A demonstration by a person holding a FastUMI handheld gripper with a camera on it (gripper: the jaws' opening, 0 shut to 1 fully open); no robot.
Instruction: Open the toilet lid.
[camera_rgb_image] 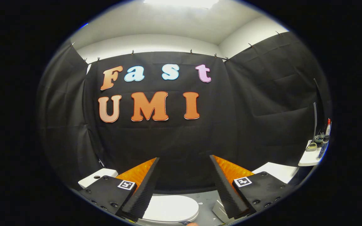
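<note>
While the gripper hangs with its fingers spread wide and holding nothing, the toilet lid lies flat and closed below and between them. Nothing of the task looks done yet: reaching the lid's edge and lifting remain.
</note>
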